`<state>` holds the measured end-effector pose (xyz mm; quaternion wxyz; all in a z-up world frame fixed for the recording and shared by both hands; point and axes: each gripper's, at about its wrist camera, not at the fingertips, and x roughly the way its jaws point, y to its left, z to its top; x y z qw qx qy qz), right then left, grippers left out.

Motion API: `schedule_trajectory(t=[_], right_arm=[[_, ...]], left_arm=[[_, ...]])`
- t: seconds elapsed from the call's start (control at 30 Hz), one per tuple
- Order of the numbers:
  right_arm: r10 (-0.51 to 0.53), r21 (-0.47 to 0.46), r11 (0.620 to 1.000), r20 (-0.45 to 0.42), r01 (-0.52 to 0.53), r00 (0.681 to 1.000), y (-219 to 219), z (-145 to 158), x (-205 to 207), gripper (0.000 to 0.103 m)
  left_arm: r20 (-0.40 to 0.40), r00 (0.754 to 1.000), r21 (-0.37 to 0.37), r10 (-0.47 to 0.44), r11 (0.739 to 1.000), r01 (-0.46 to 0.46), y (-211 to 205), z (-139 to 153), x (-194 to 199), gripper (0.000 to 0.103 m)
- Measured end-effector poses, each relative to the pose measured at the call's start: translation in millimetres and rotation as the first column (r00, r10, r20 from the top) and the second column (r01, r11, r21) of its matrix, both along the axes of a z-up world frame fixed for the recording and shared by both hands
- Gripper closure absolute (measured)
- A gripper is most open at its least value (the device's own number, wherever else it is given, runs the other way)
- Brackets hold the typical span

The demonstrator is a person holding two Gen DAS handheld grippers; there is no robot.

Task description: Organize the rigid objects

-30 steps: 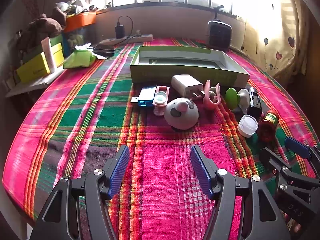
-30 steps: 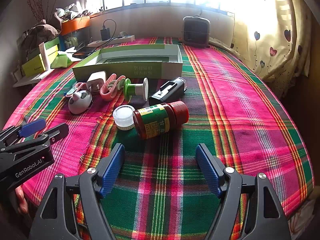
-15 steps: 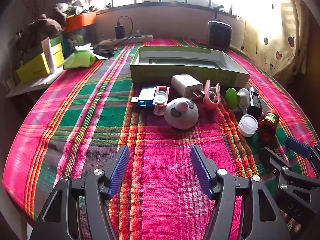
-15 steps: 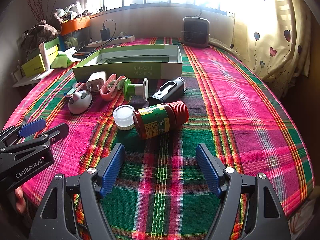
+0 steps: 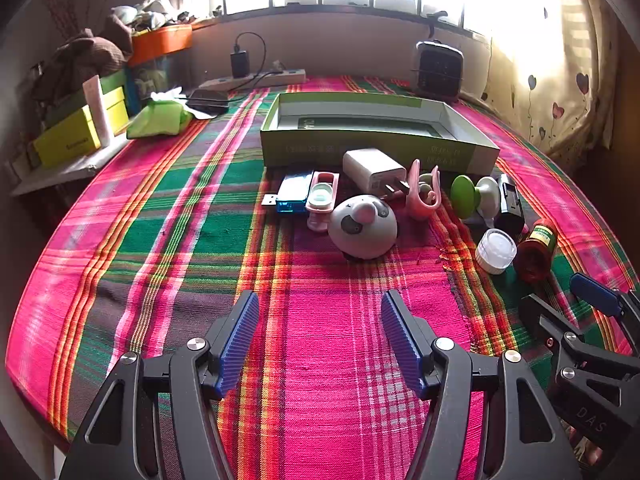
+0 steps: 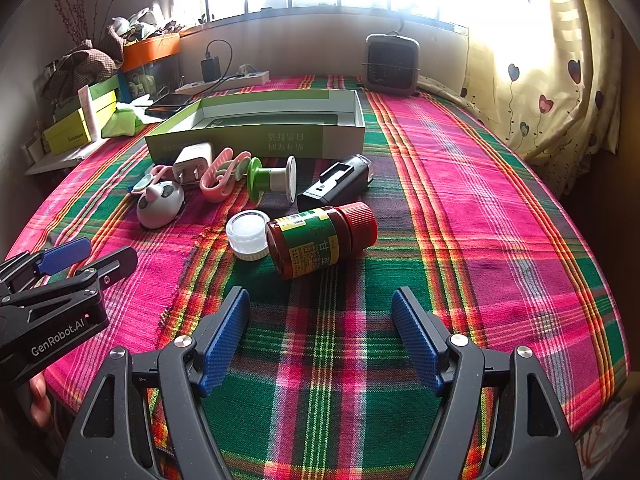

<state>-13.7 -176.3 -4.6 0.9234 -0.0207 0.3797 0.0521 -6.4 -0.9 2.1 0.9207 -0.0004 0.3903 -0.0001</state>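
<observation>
Rigid objects: small items are lying in a row before the open green cardboard box (image 5: 376,148).
Left view: I am holding the left gripper (image 5: 320,340) spread, empty, facing the grey mouse-shaped toy (image 5: 362,226).
Right view: I am keeping the right gripper (image 6: 320,336) spread, empty; the red-capped brown bottle (image 6: 320,236), just ahead, looks like my first pick.

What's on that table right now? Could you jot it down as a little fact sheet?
surface: plaid cloth-covered table
container: open green cardboard box, nothing visible inside
nearest item: red-capped brown bottle with green label, lying on its side
beside it: white round plastic lid
also loose: grey panda-faced mouse-shaped gadget, white wall charger, blue USB stick
left gripper: open, holding nothing
right gripper: open, holding nothing
</observation>
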Motion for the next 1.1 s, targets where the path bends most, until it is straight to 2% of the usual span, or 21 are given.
schedule_trajectory(t=[0.43,0.53,0.7,0.8,0.87,1.1], right_arm=[[0.005,0.008,1.000,-0.003,-0.005,1.000,-0.5,-0.1,-0.7,0.029],[0.013,0.027,1.000,-0.014,-0.012,1.000,-3.8,0.9,1.2,0.029],[0.004,0.124,0.992,-0.037,0.001,0.999,-18.5,9.9,9.1,0.029],[-0.011,0.118,0.993,-0.037,0.015,0.999,-18.5,11.8,11.1,0.029],[-0.010,0.101,0.995,-0.024,0.012,1.000,-15.2,14.8,12.7,0.029],[-0.031,0.163,0.986,-0.027,0.035,0.999,-14.4,19.6,26.4,0.029]], left_arm=[[-0.006,1.000,-0.003,-0.002,1.000,0.002,0.7,0.4,0.7,0.040],[-0.011,1.000,-0.003,-0.006,1.000,0.006,1.3,0.6,1.9,0.040],[-0.021,1.000,-0.007,-0.018,1.000,0.018,3.8,0.0,4.1,0.040],[-0.022,0.999,-0.008,-0.024,1.000,0.023,6.4,-0.2,6.2,0.040],[-0.027,0.999,-0.017,-0.030,0.999,0.030,8.6,0.5,7.5,0.040],[-0.046,0.998,-0.088,-0.037,0.996,0.033,21.3,3.3,13.6,0.040]])
